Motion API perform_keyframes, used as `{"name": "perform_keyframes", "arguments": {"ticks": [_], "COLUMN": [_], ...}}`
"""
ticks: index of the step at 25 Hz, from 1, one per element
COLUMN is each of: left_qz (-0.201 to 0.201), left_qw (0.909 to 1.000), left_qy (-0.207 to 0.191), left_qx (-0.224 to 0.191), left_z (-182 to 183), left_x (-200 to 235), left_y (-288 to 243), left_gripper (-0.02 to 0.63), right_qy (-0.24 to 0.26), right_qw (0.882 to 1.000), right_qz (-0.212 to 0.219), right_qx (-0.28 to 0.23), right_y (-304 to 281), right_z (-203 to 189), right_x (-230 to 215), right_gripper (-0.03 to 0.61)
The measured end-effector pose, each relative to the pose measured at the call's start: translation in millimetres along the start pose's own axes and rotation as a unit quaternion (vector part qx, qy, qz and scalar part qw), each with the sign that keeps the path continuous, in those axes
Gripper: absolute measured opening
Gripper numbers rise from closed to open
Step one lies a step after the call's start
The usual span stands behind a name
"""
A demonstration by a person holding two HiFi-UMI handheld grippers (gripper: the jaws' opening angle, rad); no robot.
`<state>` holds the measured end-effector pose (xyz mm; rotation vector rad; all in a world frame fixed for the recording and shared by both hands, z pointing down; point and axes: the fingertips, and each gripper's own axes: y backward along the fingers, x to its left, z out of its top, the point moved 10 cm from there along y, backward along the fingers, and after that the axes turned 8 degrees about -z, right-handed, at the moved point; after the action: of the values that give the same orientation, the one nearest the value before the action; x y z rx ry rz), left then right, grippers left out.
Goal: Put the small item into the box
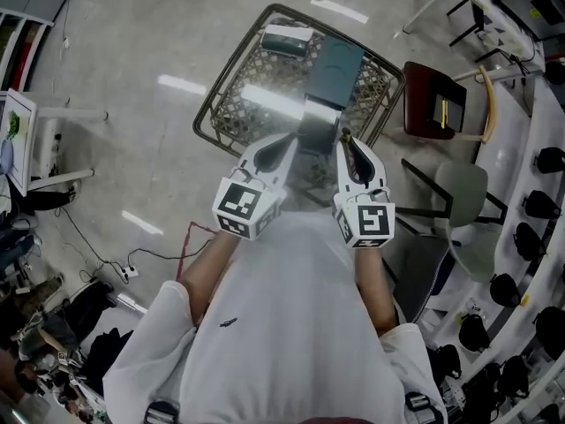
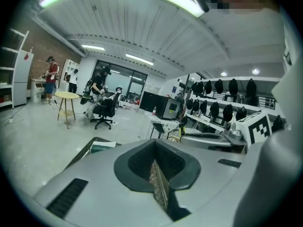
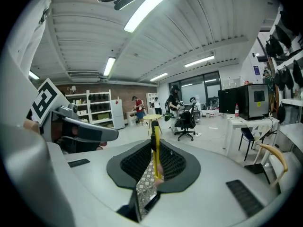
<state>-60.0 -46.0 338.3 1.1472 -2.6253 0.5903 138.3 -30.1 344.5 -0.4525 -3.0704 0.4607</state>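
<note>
So the right hand-held gripper (image 1: 345,141) pinches a thin yellow item (image 3: 154,150); the left hand-held gripper (image 1: 289,146) has its jaws together, empty. I'd hold that pinch firm and line up over the box (image 1: 338,63) first.

Thin yellow small item (image 3: 155,155), pinched in the right gripper (image 3: 154,143), is mostly hidden by its fingers (image 3: 176,163); kind unclear

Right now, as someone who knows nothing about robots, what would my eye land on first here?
Probably the thin yellow stick, pinched upright between the jaws of the right gripper and seen close up in that gripper's view. After that, in the head view, the big woven basket on the shiny floor, with a dark box lying in it.
</note>
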Motion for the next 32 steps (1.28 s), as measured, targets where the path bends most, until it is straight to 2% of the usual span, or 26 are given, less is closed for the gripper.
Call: {"name": "perform_keyframes", "arguments": {"ticks": [7, 15, 32], "left_qz": [0.008, 0.015, 0.031], "left_qw": [0.9999, 0.9998, 0.9981], "left_qy": [-0.002, 0.006, 0.041], "left_qx": [0.009, 0.011, 0.034], "left_z": [-10.5, -21.4, -75.0], "left_x": [16.1, 30.5, 52.4], "left_y": [-16.8, -38.8, -57.3], "left_gripper": [0.002, 0.002, 0.002], "right_qy": [0.009, 0.060, 0.111], "right_qw": [1.000, 0.996, 0.980], "right_qz": [-0.003, 0.021, 0.065], "right_qx": [0.021, 0.056, 0.151], "right_y": [-28.9, -64.5, -113.7], "right_z": [-18.8, -53.3, -151.1], "right_x": [-7.1, -9.1, -12.5], "right_gripper": [0.043, 0.043, 0.043]}}
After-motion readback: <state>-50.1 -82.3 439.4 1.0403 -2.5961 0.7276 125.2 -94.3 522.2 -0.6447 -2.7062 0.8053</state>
